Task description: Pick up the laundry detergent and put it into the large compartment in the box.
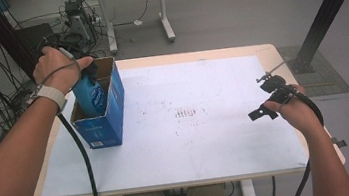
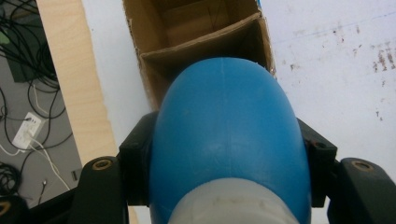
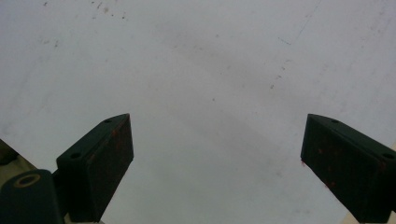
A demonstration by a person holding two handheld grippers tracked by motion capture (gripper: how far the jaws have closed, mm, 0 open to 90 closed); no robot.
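Blue rounded plastic bottle (image 2: 226, 135) with pale cap, clamped by left tool (image 1: 89, 70); right tool (image 3: 215, 154) gapes.

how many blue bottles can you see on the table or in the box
1. The blue bottle is clamped in the left gripper, part way into the near compartment of the cardboard box at the table's left. More could sit hidden deeper in the box.
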